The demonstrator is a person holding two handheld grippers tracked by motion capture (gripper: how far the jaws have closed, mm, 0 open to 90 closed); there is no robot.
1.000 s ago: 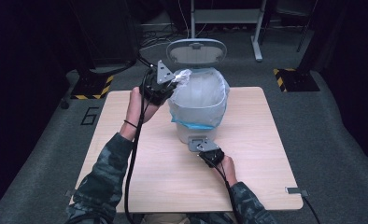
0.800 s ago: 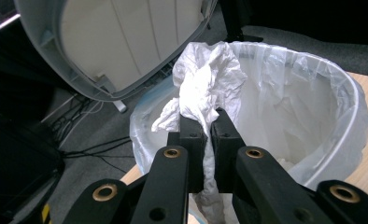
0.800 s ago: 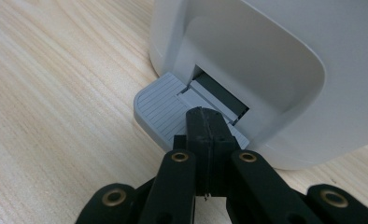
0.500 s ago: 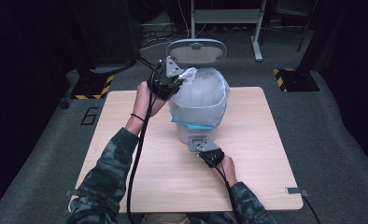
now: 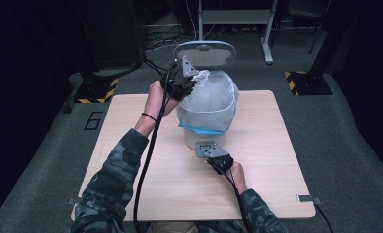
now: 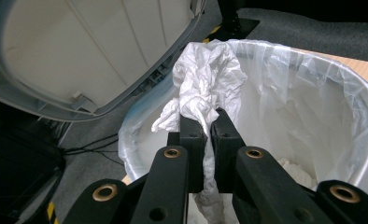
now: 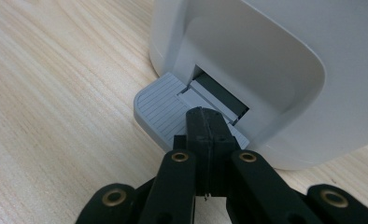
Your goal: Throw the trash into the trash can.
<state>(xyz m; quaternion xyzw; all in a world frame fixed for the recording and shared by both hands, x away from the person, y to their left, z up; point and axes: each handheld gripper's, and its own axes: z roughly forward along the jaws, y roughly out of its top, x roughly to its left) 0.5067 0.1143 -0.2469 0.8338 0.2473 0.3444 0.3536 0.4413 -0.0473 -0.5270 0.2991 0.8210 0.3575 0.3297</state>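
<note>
Left gripper view: left gripper (image 6: pixel 204 122) pinches crumpled tissue (image 6: pixel 205 84) above bin (image 6: pixel 359 107), ready for drop. Right gripper (image 7: pixel 205 122), pressed together, pushes pedal (image 7: pixel 161 109), so lid (image 5: pixel 204 53) stands up.

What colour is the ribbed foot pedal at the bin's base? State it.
Grey ribbed plastic foot pedal, clearest in the right gripper view.

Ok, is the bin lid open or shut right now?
Open. The lid stands tipped up behind the lined pedal bin, while the shut right gripper rests on the pedal.
</note>
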